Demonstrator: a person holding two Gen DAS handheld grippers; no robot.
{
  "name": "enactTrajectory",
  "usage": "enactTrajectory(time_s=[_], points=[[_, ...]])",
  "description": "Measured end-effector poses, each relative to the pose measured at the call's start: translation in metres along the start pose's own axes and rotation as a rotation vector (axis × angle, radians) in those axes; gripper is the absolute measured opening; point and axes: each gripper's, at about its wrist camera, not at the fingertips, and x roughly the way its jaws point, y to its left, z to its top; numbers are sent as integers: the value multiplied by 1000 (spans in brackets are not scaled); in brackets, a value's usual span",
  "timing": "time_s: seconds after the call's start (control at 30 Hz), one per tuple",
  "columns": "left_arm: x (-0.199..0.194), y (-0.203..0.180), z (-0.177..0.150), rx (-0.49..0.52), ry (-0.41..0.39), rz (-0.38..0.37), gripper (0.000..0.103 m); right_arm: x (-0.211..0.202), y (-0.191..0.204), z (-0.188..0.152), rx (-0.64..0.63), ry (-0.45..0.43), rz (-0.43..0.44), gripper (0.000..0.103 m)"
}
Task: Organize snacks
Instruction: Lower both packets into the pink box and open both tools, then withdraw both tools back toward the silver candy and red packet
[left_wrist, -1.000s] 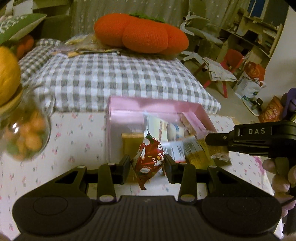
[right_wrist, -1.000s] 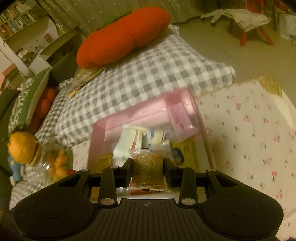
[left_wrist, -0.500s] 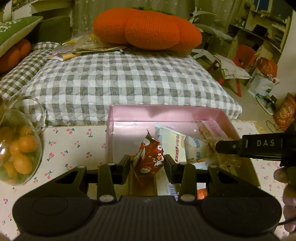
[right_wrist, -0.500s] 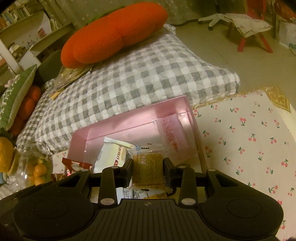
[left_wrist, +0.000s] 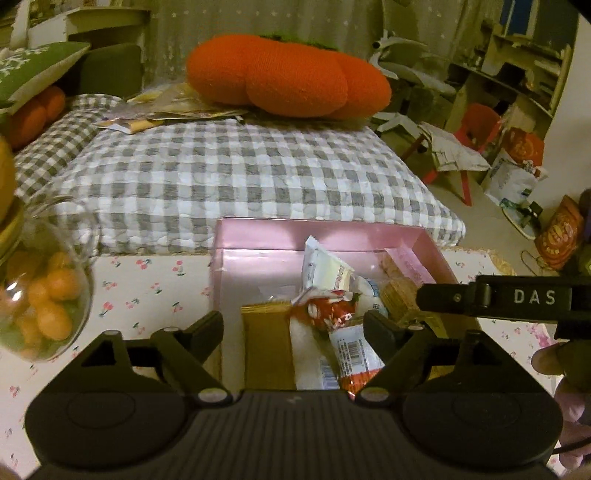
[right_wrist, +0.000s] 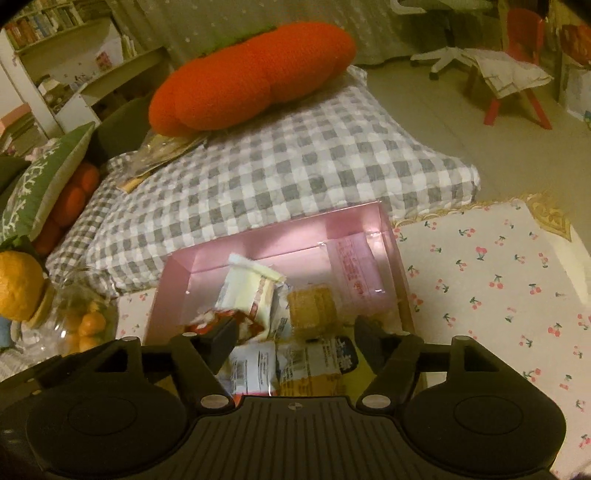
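A pink box (left_wrist: 258, 236) (right_wrist: 295, 236) sits on the cherry-print tablecloth and holds several snack packets. My left gripper (left_wrist: 295, 326) is open and empty just above the box's near side. The red snack packet (left_wrist: 325, 308) (right_wrist: 243, 321) lies in the box among the others. My right gripper (right_wrist: 295, 341) is open and empty over the box; its black body (left_wrist: 498, 297) shows at the right of the left wrist view. The brown cracker packet (right_wrist: 312, 306) (left_wrist: 399, 295) lies in the box beside a white packet (right_wrist: 251, 291) (left_wrist: 325, 269).
A glass jar of orange balls (left_wrist: 40, 295) (right_wrist: 81, 325) stands left of the box. A grey checked cushion (left_wrist: 240, 177) with an orange pumpkin pillow (left_wrist: 288, 77) lies behind. Cherry-print cloth (right_wrist: 498, 277) spreads to the right of the box.
Both grippers opened. The left let go of the red packet and the right let go of the cracker packet; both packets now lie in the pink box.
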Motion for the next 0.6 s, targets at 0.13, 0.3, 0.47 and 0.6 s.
enactTrajectory(time_s=[0.13, 0.3, 0.47, 0.6], points=[[-16, 8, -5, -38, -10, -10, 90, -16, 2, -6, -22, -5, 3, 78], [-33, 16, -15, -46, -8, 1, 93, -33, 5, -16, -36, -12, 2, 83], [-48, 20, -28, -57, -6, -2, 95, -47, 14, -30, -81, -5, 1, 84], [-56, 22, -41, -42, 2, 5, 97, -55, 22, -46, -117, -10, -2, 87]])
